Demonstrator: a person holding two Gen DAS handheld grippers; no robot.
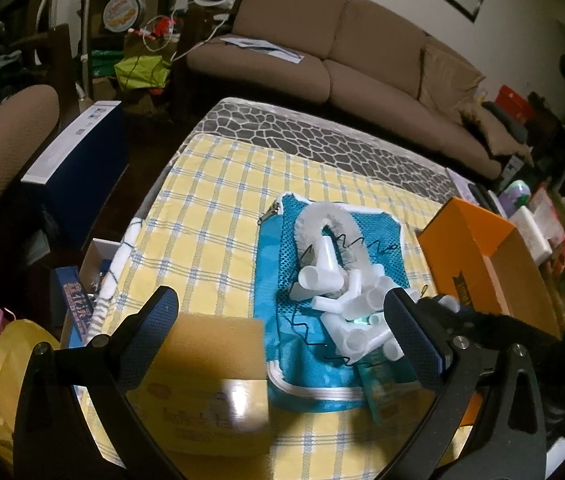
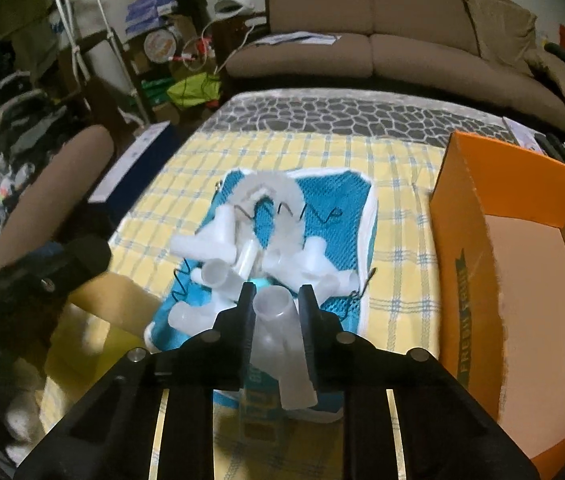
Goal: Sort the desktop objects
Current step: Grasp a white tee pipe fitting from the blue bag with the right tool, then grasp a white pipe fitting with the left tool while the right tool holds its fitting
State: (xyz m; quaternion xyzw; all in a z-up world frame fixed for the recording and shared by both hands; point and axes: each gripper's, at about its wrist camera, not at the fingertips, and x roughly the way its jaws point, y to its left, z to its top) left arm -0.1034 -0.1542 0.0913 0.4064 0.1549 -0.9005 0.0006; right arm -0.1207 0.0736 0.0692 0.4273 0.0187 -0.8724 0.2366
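Yellow checked cloth point(image 1: 218, 200) covers the desk, with a brown sofa point(image 1: 362, 48) behind it. On the cloth lies a blue mesh bag point(image 1: 278, 248) carrying a heap of white plastic tube fittings point(image 1: 346, 296), and an open orange box point(image 2: 514, 264) stands just to its right. Right tool point(image 2: 276, 304) pinches one translucent tube fitting point(image 2: 282, 332) over the bag's near edge, while the left tool point(image 1: 282, 316) hangs spread wide above a tan cardboard box point(image 1: 210, 360)
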